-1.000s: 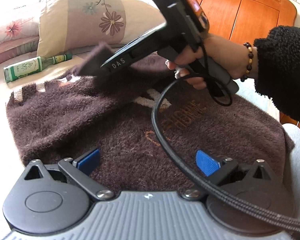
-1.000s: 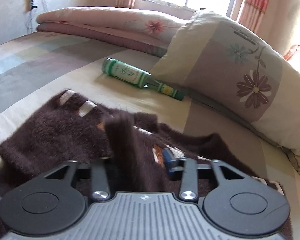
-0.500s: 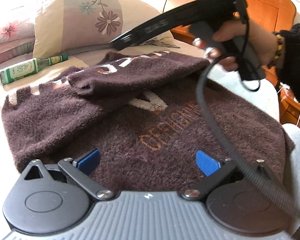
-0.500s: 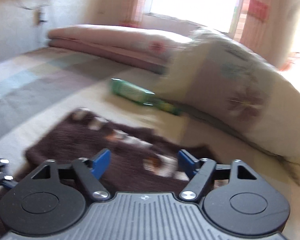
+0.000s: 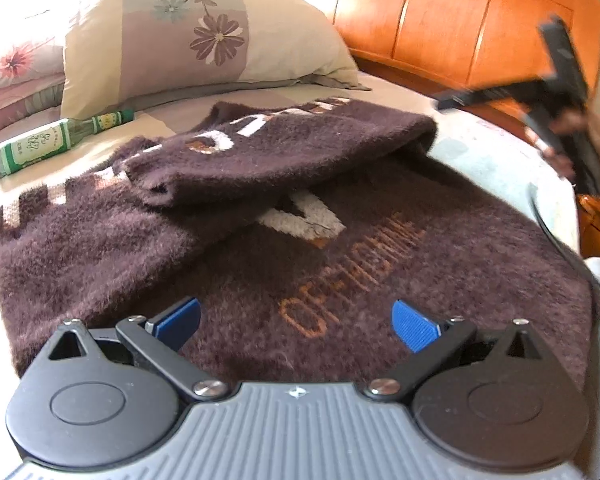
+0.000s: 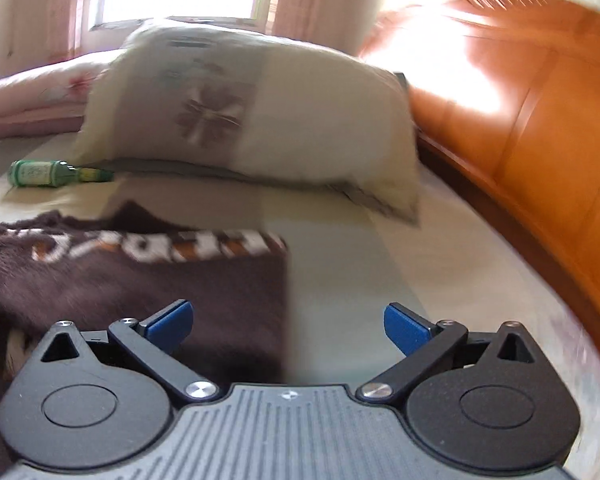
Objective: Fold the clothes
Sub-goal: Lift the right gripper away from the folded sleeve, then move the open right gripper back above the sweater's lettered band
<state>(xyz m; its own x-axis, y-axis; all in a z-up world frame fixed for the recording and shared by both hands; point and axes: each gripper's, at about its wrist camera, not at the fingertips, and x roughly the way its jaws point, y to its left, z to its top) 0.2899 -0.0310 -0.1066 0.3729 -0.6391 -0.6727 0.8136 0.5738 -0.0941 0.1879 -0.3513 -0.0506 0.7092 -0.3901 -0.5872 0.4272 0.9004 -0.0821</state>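
Note:
A fuzzy dark brown sweater (image 5: 228, 264) with orange lettering lies flat on the bed, one sleeve (image 5: 276, 152) folded across its chest. My left gripper (image 5: 296, 322) hovers open just above the sweater's near part, nothing between its blue pads. In the left wrist view the right gripper's black body (image 5: 556, 84) is a blur at the far right, held by a hand, off the sweater. In the right wrist view my right gripper (image 6: 286, 324) is still opening wide with nothing between its jaws, over the sweater's right edge (image 6: 204, 280) and bare sheet.
A green glass bottle (image 5: 48, 142) lies on the bed left of the sweater. A floral pillow (image 5: 196, 36) leans behind it, with folded pink bedding (image 5: 8, 76) at the far left. An orange wooden headboard (image 5: 452, 24) runs along the right. A black cable (image 5: 560, 244) trails at right.
The right gripper let go of the sleeve, which now lies folded over the chest, opened wide and swung away to the right. The left gripper stayed open and shifted slightly.

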